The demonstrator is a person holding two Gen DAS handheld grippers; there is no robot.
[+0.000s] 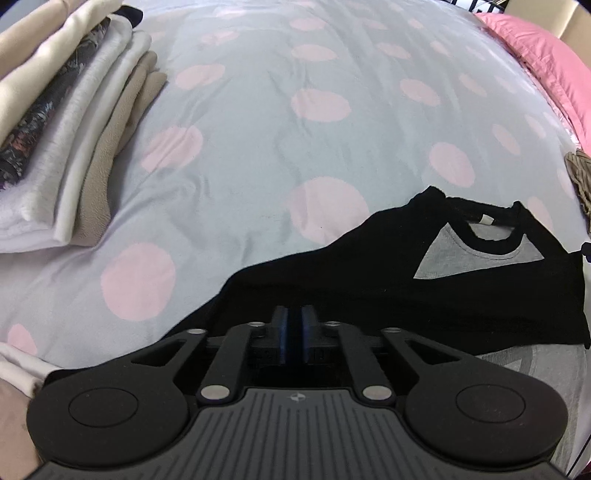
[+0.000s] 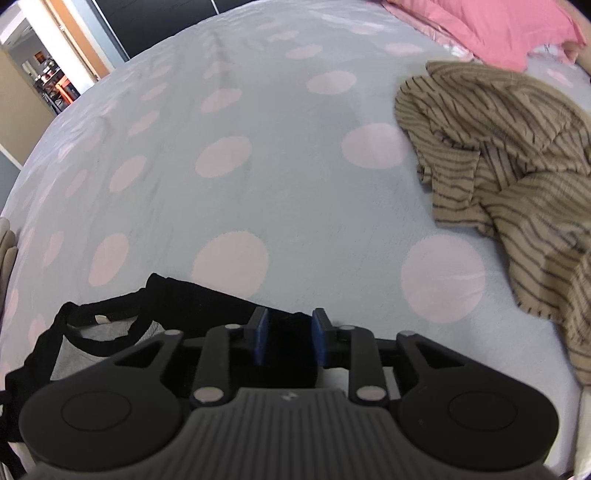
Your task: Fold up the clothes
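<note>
A black T-shirt (image 1: 406,288) with a grey front panel and a black neckband lies flat on the dotted bedspread (image 1: 295,155). My left gripper (image 1: 295,314) hovers low over the shirt's left part, its blue pads a narrow slit apart with nothing clearly pinched. In the right wrist view the same shirt (image 2: 207,299) runs under my right gripper (image 2: 290,321). Its pads stand well apart with black cloth lying between them, not pressed.
A stack of folded clothes (image 1: 74,129) sits at the left. A crumpled brown striped garment (image 2: 517,166) lies at the right, and a pink pillow (image 2: 498,22) is beyond it. A doorway (image 2: 44,66) shows past the bed's far left edge.
</note>
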